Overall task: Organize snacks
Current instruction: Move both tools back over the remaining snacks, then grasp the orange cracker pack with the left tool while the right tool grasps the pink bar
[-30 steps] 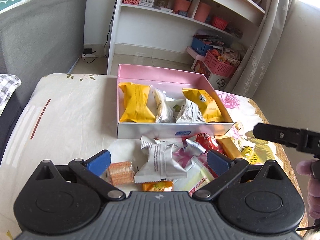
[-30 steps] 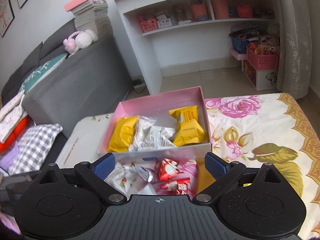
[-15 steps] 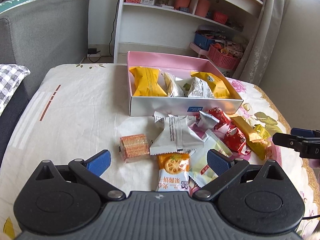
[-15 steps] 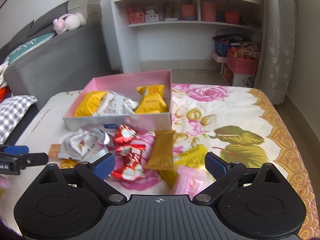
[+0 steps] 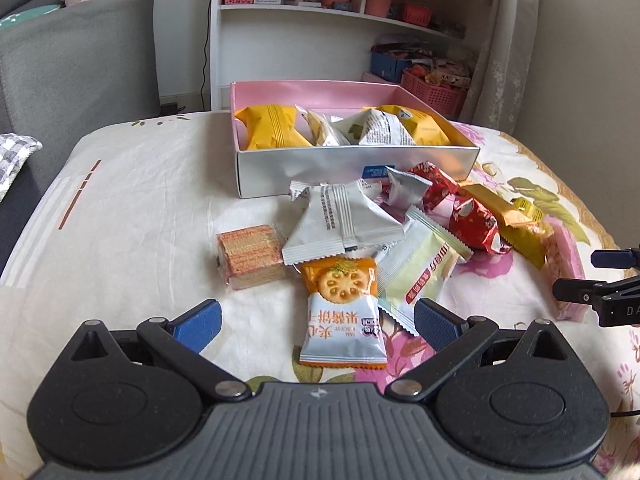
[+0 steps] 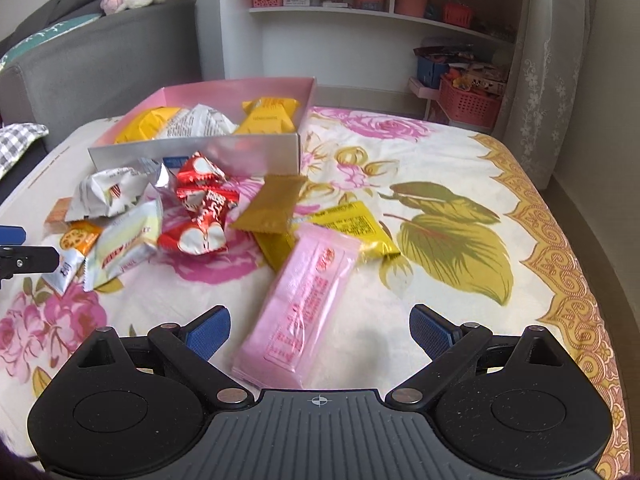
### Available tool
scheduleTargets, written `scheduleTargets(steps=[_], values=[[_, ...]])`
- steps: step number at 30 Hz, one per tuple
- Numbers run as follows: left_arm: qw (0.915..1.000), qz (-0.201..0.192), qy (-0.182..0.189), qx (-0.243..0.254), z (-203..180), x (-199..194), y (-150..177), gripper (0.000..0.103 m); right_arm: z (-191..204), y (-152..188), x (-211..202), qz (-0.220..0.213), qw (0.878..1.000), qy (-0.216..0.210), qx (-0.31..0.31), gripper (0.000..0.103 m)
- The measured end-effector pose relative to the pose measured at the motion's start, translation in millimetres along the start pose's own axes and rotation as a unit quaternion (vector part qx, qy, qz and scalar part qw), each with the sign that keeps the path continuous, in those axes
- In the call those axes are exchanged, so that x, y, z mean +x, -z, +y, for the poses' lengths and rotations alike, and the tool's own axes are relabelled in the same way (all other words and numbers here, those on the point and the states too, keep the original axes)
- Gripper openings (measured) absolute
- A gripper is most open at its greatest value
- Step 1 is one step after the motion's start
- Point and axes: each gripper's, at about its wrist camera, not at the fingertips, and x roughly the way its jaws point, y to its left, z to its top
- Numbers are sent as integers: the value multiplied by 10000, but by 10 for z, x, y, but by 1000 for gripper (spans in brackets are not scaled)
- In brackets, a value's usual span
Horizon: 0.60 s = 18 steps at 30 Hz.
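Pink wrapper [image 6: 304,308] partly hidden behind right gripper [image 6: 320,330]; both grippers' fingers wide, left gripper [image 5: 318,326] empty.

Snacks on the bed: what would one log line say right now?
left hand-held gripper: open, over biscuit packet | right hand-held gripper: open, over pink wafer pack | box: part filled

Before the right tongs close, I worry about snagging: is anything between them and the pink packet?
Nothing visible. The right tongs are open, and the pink packet already lies between the two fingers with its near end toward the camera. Its far end rests on the yellow packet, which could shift.
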Motion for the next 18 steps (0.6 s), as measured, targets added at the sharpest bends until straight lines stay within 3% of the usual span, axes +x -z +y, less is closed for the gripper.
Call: scheduleTargets(steps=[12,18], values=[[9990,-51,-213,394,-80,124,128,90,-34,128,127,-13,9997,-239,96,101],[9988,-84,-146,469,-103,101,99,74,-20,109,130,-73,9995,-289,92,101]])
